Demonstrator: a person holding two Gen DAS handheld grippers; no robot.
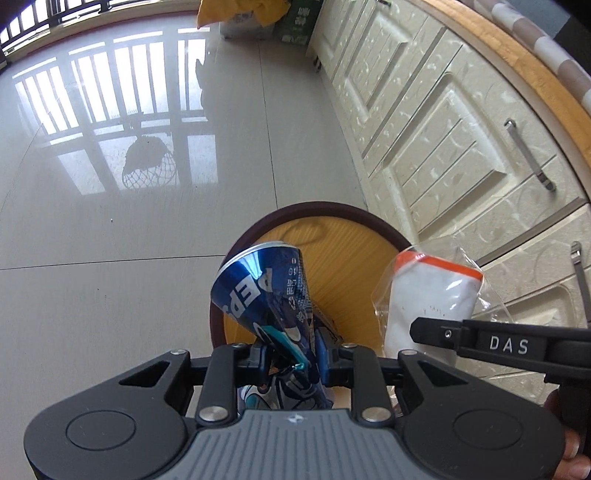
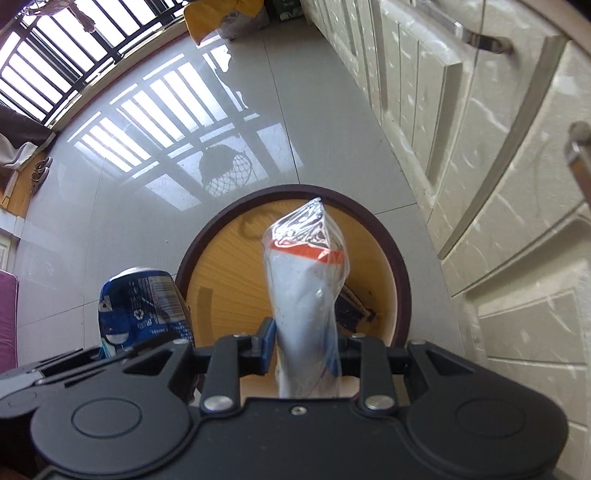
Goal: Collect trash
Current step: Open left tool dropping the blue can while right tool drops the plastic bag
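Observation:
My left gripper (image 1: 293, 360) is shut on a crushed blue Pepsi can (image 1: 264, 291) and holds it over the round trash bin (image 1: 354, 295), which has a dark rim and a wood-coloured inside. My right gripper (image 2: 306, 349) is shut on a clear plastic bag with a white, orange-banded packet (image 2: 306, 280) inside, held above the same bin (image 2: 229, 295). The bag (image 1: 432, 291) shows at the right of the left wrist view, the can (image 2: 144, 306) at the left of the right wrist view. A dark wrapper (image 2: 351, 310) lies in the bin.
Cream cabinet doors (image 1: 461, 129) with metal handles (image 1: 530, 155) run close along the right. A glossy tiled floor (image 1: 110, 221) spreads to the left. A yellow cloth and bags (image 1: 240, 18) sit at the far end by a railed window (image 2: 55, 62).

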